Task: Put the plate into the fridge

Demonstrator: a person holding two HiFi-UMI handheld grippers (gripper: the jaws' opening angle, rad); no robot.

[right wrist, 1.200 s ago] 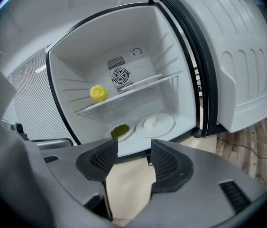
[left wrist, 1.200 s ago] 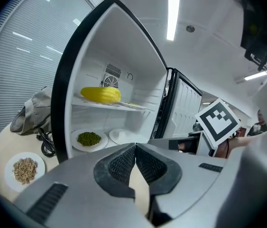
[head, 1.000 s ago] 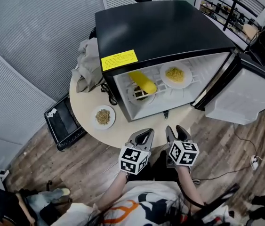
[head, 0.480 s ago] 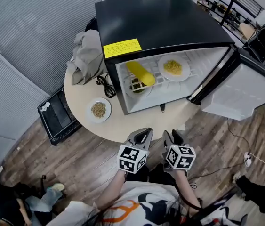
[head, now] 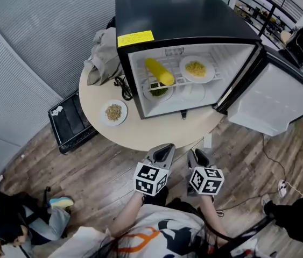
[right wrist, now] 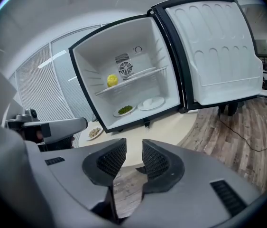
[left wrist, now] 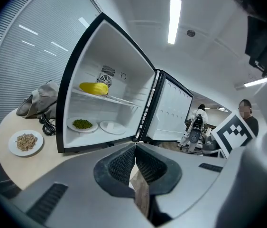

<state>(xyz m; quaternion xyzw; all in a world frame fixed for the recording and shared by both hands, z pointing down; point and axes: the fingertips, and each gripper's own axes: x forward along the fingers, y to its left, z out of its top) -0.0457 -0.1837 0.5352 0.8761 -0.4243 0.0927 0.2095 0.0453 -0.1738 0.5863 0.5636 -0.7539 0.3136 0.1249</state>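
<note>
A person stands over the wood floor just short of a round worktop, a tool in each hand. The left hand-held gripper is clenched, its pads pressed together on nothing. The right hand-held gripper has just been closing, its jaws a little apart with nothing between them. Both point toward the worktop's near edge. Near the worktop's left edge sits the plate of grains, outside the black fridge and just beside its front left corner. A black cable and a grey cloth lie beyond it, toward the far left edge. The fridge door hangs wide open to the right. On the fridge floor are a plate of greens and a bare white plate. On the wire shelf above lie a yellow cob-shaped item and a plate of yellow food.
</note>
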